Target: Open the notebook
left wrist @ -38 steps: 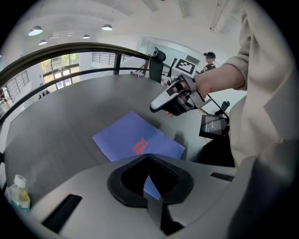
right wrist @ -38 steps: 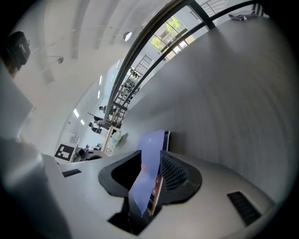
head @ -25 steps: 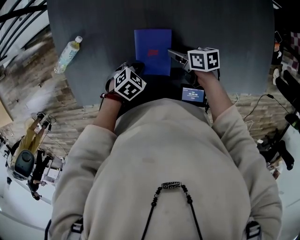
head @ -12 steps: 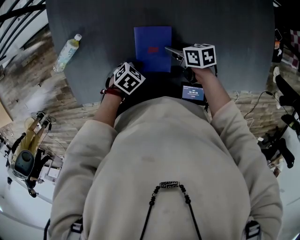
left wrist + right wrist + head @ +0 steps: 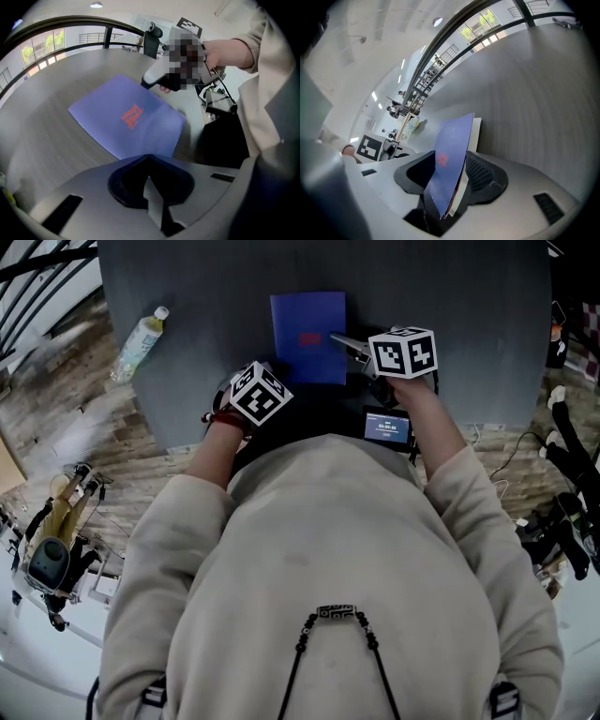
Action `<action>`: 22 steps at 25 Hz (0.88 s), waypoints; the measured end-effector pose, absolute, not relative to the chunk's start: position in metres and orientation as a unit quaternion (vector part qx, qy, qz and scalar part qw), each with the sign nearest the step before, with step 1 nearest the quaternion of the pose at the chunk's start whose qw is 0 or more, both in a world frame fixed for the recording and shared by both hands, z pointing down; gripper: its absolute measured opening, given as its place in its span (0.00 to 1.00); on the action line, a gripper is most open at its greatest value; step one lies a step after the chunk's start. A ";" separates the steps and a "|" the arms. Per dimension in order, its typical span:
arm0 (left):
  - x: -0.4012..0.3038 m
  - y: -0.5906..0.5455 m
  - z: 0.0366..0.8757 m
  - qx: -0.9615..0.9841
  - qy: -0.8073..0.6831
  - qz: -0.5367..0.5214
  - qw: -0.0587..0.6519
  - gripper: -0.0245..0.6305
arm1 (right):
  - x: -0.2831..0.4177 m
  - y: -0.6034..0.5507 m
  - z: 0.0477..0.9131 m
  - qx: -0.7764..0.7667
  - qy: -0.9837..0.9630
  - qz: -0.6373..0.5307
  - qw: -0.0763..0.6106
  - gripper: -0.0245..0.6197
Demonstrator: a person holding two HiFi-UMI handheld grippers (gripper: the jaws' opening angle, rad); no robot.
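- Bottle (image 5: 139, 341): lies on the tabletop (image 5: 450, 296), well left of the notebook (image 5: 307, 334). Label too small to read.
- Left hand-held gripper (image 5: 149, 159): just beside the notebook's near left corner. Jaws together, nothing between them. Whether the tips touch it cannot be told.
- Notebook: blue, lying mid-tabletop in front of the person. There is a red mark on the cover (image 5: 452, 140), but its characters are not legible in any view.
- Right hand-held gripper (image 5: 450, 180): at the notebook's right edge, jaws closed down on the cover's free edge. White pages show just behind the blue sheet, so a page may be caught too.
- Small screen (image 5: 386, 427): near and right of the notebook. It shows pale digits, unreadable.

Step in hand, as judged: the grip on the cover is made and the swing is not yet done. The next move calls for lifting the right gripper and carrying the cover leftward over the spine. The left gripper is well placed to hold the page block down.
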State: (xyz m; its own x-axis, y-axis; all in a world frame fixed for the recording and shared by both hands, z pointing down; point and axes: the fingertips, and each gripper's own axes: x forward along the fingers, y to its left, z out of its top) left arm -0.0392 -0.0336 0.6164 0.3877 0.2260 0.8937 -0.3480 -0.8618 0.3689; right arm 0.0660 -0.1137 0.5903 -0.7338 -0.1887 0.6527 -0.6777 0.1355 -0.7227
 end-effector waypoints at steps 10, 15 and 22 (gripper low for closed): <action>-0.038 -0.035 0.615 0.797 -0.034 0.540 0.268 0.04 | 0.041 -0.121 0.540 0.254 -0.774 0.543 0.201 0.36; -0.038 -0.037 0.616 0.792 -0.039 0.543 0.277 0.04 | 0.030 -0.122 0.527 0.235 -0.786 0.538 0.194 0.36; -0.038 -0.037 0.615 0.805 -0.042 0.525 0.273 0.04 | 0.017 -0.121 0.514 0.216 -0.794 0.538 0.183 0.36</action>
State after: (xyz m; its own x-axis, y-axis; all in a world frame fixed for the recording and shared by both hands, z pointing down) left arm -0.0384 -0.0373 0.6148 0.4460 0.2194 0.8677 -0.3534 -0.8475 0.3960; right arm 0.0172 -0.1210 0.5140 -0.8397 -0.1470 0.5228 -0.5401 0.3265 -0.7757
